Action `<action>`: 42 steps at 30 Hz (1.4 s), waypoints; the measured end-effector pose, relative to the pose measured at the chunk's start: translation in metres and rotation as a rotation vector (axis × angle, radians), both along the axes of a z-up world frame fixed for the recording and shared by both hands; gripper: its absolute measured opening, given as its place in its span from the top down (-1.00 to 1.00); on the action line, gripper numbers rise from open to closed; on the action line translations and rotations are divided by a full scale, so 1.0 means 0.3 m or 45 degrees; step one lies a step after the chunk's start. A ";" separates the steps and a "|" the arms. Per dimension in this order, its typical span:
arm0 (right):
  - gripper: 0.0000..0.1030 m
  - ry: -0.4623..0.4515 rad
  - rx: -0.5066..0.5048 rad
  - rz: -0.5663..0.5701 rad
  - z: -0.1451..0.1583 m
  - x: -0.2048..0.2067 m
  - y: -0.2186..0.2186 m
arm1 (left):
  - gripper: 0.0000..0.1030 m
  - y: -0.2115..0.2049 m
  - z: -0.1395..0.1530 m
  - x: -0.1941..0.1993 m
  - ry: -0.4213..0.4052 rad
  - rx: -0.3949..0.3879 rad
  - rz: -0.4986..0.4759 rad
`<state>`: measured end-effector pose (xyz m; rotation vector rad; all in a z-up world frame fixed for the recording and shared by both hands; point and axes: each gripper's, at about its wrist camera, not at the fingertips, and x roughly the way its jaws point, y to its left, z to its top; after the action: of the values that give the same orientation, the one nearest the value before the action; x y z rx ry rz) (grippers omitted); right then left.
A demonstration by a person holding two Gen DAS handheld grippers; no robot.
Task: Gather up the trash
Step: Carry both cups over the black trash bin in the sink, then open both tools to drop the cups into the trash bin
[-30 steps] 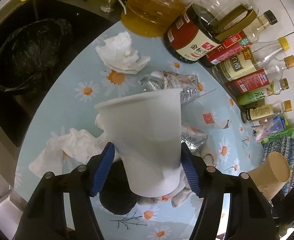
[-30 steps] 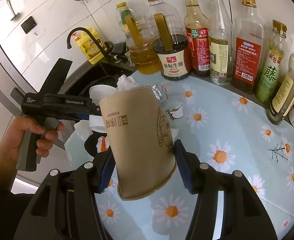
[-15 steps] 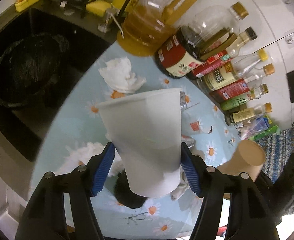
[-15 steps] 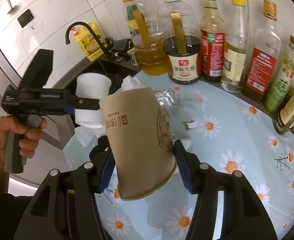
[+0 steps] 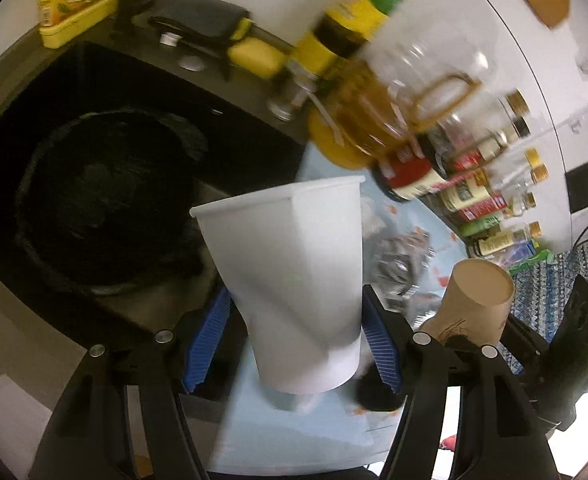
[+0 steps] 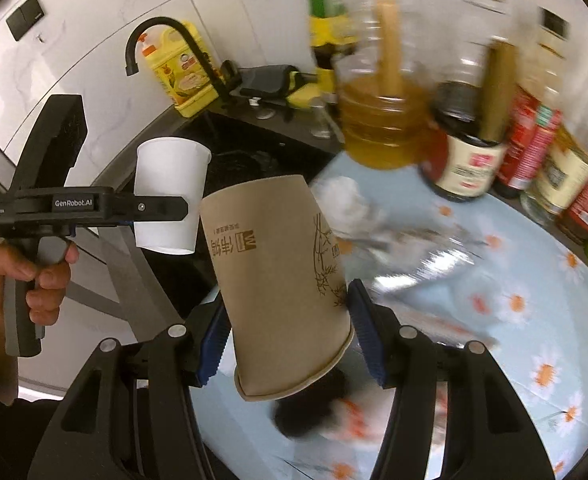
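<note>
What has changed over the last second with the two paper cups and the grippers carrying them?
Both grippers swung away from the daisy-print tablecloth toward the black-lined bin in the sink. The white paper cup now hangs near the bin, past the cloth's edge, and the brown paper cup follows beside it. Nothing was released: the left gripper and right gripper keep their grips, cups upright. Tissues and foil remain on the cloth.

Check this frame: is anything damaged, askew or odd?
Yes. The white paper cup is creased where the left gripper squeezes it; the brown paper cup in the right gripper tilts. Crumpled foil litters the tablecloth.
</note>
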<state>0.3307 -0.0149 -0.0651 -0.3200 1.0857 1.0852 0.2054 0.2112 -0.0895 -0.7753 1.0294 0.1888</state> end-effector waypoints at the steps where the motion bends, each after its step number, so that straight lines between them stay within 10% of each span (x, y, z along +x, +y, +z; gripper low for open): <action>1: -0.10 0.004 0.001 0.000 -0.002 -0.015 0.043 | -0.24 0.031 -0.001 -0.008 0.002 -0.001 -0.002; 21: -0.10 0.106 -0.004 -0.054 -0.115 -0.141 0.661 | -0.24 0.559 -0.058 -0.124 0.079 -0.005 -0.049; 42: -0.31 0.323 -0.100 -0.162 -0.297 -0.025 0.877 | -0.50 0.698 -0.260 -0.025 0.253 -0.102 -0.106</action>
<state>0.3232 0.2483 -0.1544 -0.1750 1.3587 0.9887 0.1979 0.4205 -0.1675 -0.7960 1.2613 0.1561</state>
